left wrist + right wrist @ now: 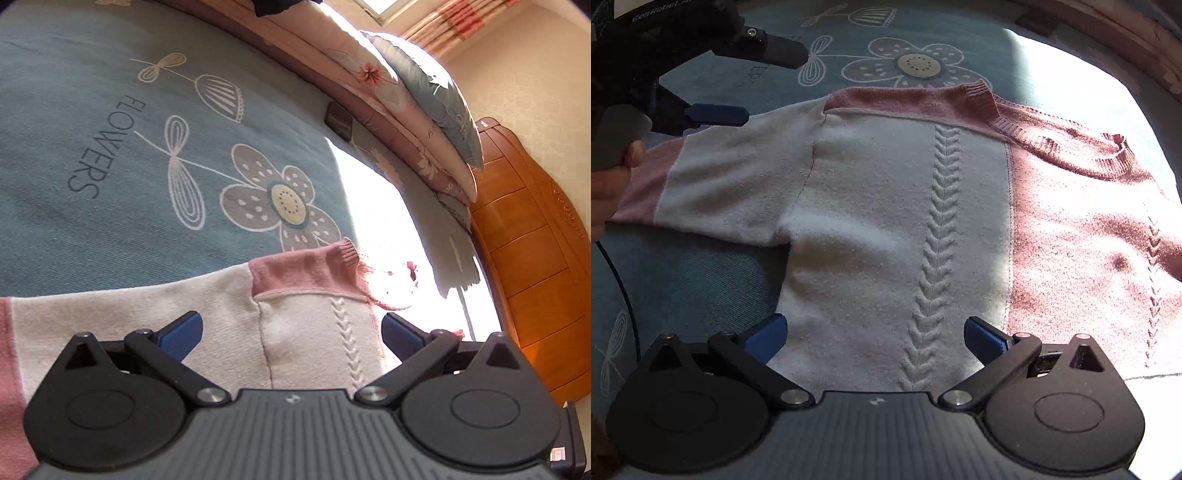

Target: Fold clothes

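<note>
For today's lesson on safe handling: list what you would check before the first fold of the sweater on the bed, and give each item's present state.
1. Sweater lies spread flat on the bedspread: ok.
2. Sleeve lies out to the side, free to fold in: ok.
3. Left gripper open beside the sleeve end: ok.
4. Right gripper open over the white panel, gripping nothing: ok.
5. Small dark object near the bed's far edge is clear of the sweater: ok.
6. Far sleeve and hem lie flat: cannot tell, out of view or washed out by sunlight.
</note>
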`<state>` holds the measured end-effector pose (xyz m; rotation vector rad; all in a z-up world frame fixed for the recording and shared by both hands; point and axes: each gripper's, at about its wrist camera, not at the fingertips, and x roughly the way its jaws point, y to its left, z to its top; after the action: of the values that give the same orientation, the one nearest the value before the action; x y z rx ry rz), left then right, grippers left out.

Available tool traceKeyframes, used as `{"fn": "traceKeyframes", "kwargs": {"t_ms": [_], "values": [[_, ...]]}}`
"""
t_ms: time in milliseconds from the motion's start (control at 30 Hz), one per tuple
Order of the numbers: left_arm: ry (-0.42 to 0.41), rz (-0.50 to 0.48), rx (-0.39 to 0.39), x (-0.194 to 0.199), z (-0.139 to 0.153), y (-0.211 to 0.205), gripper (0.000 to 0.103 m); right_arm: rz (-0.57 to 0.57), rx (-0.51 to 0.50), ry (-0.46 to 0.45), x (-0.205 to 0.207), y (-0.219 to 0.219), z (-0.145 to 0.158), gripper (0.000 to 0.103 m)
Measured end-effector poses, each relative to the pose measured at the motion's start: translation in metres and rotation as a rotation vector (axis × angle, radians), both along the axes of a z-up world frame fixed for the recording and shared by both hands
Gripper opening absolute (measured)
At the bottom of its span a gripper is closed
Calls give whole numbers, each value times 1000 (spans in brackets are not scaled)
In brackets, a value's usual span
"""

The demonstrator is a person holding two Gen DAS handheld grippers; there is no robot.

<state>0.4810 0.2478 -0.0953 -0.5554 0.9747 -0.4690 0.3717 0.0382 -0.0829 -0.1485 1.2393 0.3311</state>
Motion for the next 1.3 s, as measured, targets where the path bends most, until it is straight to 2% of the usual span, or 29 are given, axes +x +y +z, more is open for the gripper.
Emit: {"fn": "traceKeyframes", "kwargs": {"t_ms": [133,267,433,500,567,667,733,867,1033,1133,1233,1300], "values": [[-32,-68,39,21,-12,-37,102,-23,13,26,-7,-12,-15,103],[-45,-25,159,30,-22,-33,102,-39,39,13,-11,-19,-19,103],[-53,-4,222,36,-2,-31,102,-21,52,-7,-14,-22,-20,103],[-55,-53,159,39,5,-40,102,-23,59,-10,-15,-24,-19,103],[-62,-105,136,41,4,-57,102,-18,57,-8,-14,-23,-20,103],[-61,-146,205,45,-6,-80,102,-1,50,-13,-15,-23,-20,103],[-39,-121,251,49,-16,-82,101,4,52,-19,-16,-23,-20,103],[-40,-84,239,51,-9,-82,100,8,53,-42,-20,-23,-21,103],[-106,-242,204,59,4,-120,101,18,0,-74,-26,-14,-23,103],[-84,-316,191,70,-7,-141,101,-8,-4,-62,-23,-14,-22,103],[-78,-318,262,82,-23,-153,100,-20,-14,-54,-21,-12,-22,103],[-106,-295,269,89,-19,-151,100,-22,-17,-61,-22,-12,-23,103]]}}
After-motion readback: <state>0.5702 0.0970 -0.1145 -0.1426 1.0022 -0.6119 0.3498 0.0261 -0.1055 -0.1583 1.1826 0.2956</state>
